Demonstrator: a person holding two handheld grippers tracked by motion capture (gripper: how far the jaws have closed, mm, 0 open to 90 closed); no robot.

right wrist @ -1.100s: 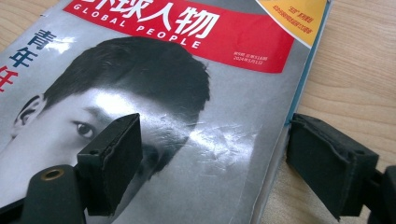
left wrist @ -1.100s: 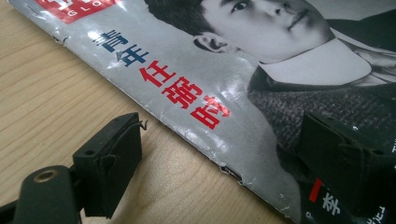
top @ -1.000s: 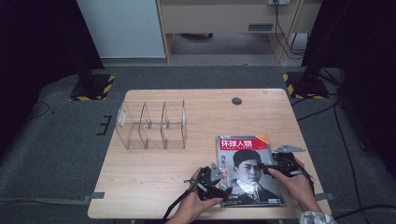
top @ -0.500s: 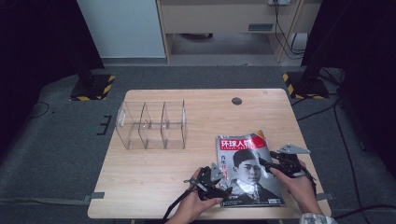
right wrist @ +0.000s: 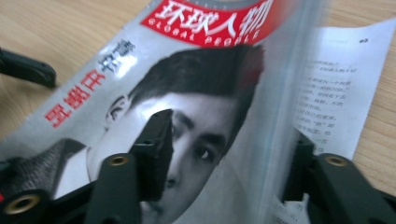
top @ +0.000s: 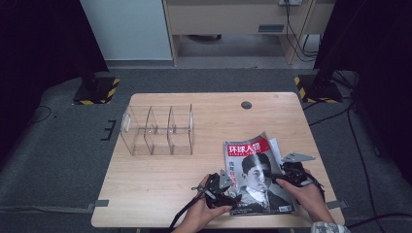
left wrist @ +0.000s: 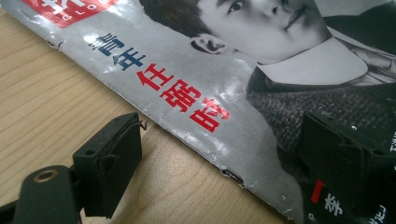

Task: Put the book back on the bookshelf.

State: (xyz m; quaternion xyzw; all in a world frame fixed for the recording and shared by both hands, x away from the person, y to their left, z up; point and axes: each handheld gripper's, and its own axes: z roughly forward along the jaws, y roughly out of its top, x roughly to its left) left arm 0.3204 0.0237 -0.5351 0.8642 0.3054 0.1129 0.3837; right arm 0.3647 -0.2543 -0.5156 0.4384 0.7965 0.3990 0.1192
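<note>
Now left tongs point(left wrist: 224, 158) spread astride magazine point(top: 255, 170) spine; right tongs point(right wrist: 224, 154) spread around lifted cover.

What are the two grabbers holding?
Nothing is clamped yet. The right gripper straddles the glossy magazine's lifted cover edge; the left gripper straddles its spine edge.

Clear divider rack point(top: 158, 129) blocks the table's point(top: 272, 114) left-centre; bare wood elsewhere.

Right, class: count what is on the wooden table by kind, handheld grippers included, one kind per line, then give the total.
Magazine: 1
Clear acrylic divider rack: 1
Grippers: 2, the left gripper and the right gripper
Total: 4
</note>
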